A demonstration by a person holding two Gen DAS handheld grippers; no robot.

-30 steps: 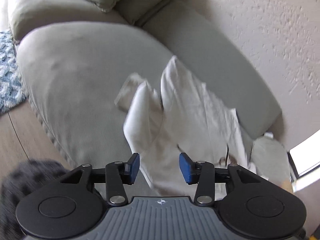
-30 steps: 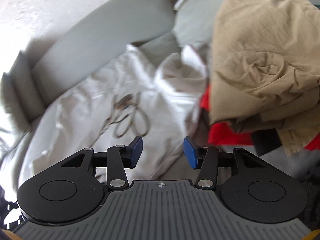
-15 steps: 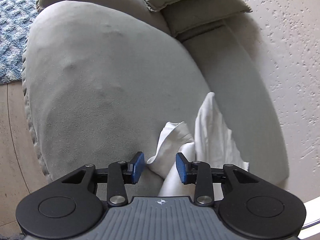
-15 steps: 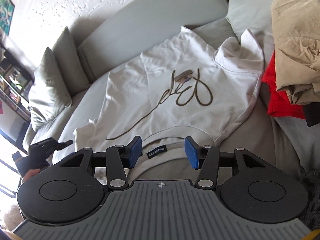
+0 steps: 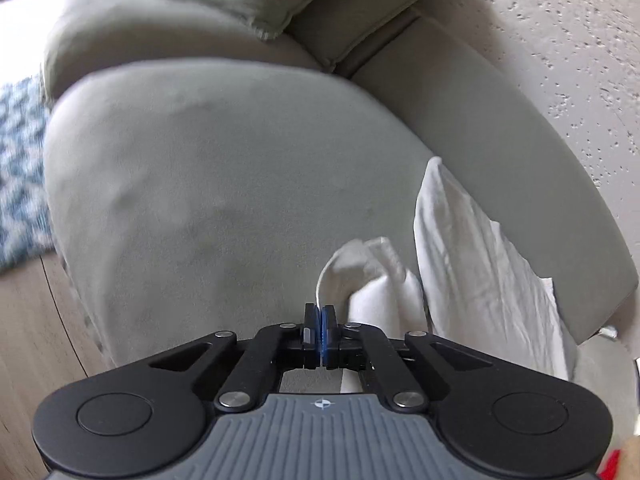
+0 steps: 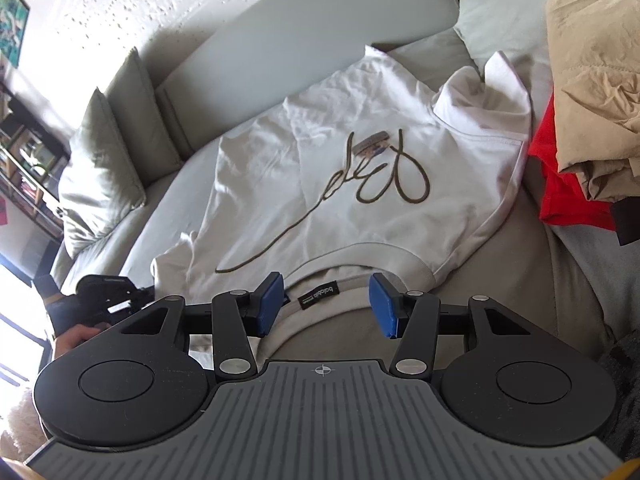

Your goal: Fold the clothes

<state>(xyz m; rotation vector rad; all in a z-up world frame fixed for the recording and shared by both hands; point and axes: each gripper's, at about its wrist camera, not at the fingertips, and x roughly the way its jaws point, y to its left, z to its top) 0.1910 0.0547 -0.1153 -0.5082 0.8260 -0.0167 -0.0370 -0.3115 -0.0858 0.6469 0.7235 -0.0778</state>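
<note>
The left gripper [image 5: 321, 320], open half a second ago, now pinches the sleeve edge of the white T-shirt [image 5: 372, 280], which lies spread flat after hanging bunched.

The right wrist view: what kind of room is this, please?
Most likely a home living room: a grey sofa with a cushion, a bookshelf behind it, and a white T-shirt spread out beside a pile of clothes.

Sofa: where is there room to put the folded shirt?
The bare seat between the white shirt and the cushion is free. The right end is crowded: a tan and red clothes pile lies beside the shirt.
</note>
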